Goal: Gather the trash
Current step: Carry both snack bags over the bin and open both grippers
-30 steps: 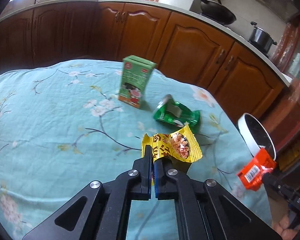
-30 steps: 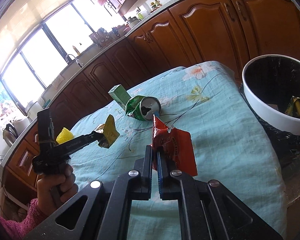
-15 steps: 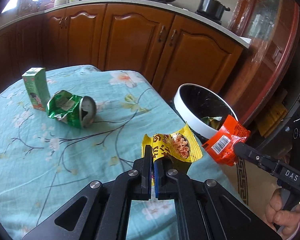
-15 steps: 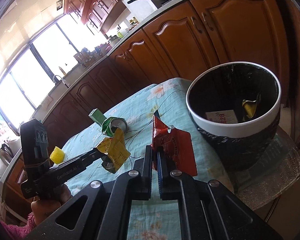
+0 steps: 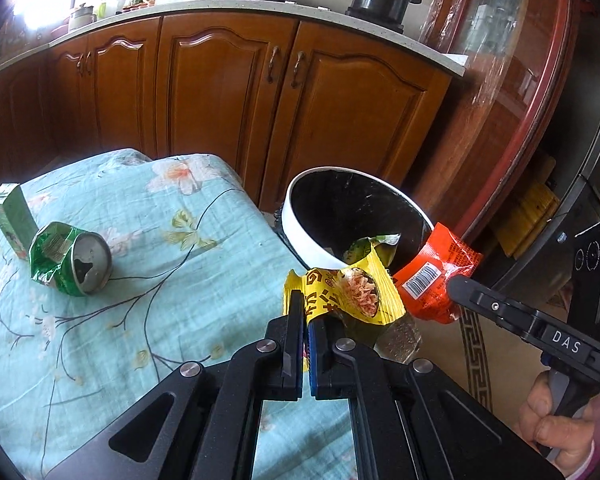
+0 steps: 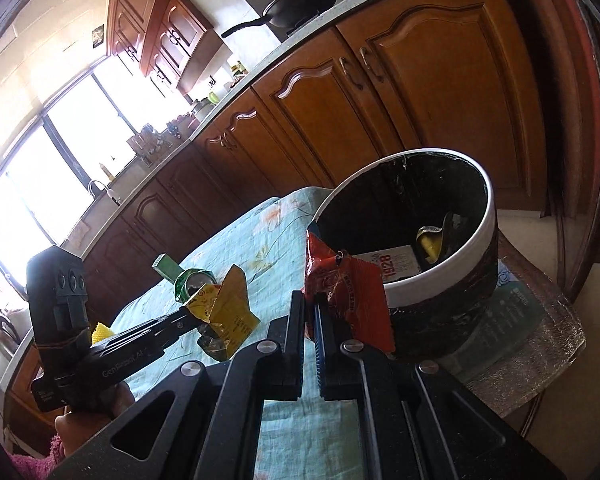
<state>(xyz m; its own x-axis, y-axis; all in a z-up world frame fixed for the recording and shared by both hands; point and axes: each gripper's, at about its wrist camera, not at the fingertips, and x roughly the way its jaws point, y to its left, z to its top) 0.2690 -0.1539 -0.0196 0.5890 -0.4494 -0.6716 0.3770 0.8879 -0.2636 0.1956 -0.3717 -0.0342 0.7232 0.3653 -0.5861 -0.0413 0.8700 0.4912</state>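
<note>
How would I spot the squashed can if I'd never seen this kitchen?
Find the table under the teal flowered cloth, in front of the wooden cabinets. Near its far end, the can lies on its side beside an upright green carton. Both are green, but only the can is crumpled, with a round silver top.

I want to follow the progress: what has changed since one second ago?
Both grippers swung from over the table toward the bin, carrying the yellow wrapper and the orange wrapper. Unchanged: both grips, and the crushed can and green carton on the table.
</note>
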